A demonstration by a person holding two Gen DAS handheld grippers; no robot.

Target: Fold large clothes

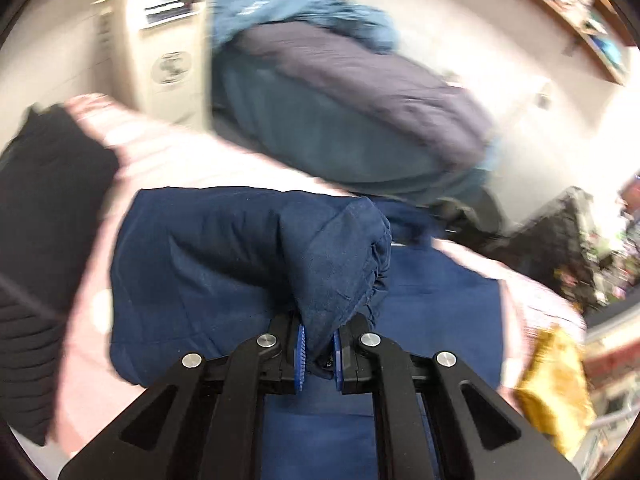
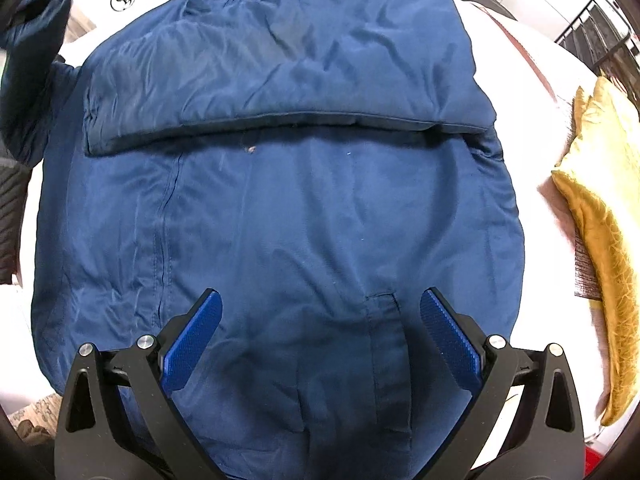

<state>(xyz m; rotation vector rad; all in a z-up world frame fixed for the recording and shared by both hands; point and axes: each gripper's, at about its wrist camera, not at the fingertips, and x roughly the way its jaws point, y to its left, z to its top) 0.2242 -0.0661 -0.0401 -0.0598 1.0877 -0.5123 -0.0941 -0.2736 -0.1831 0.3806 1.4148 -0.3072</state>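
1. The pale pink bed cover (image 2: 532, 92) shows around the frame's edges.
2. The navy jacket (image 2: 280, 208) fills the right wrist view's centre, one sleeve folded across its upper half.
3. A mustard cushion (image 2: 600, 216) lies at the right edge.
4. The right gripper (image 2: 320, 336), bottom centre, hovers spread wide and empty.
5. The left gripper (image 1: 319, 350), bottom centre, pinches a jacket fold.

Blurred bedding pile (image 1: 340, 112), shelf (image 1: 580, 12) indistinct
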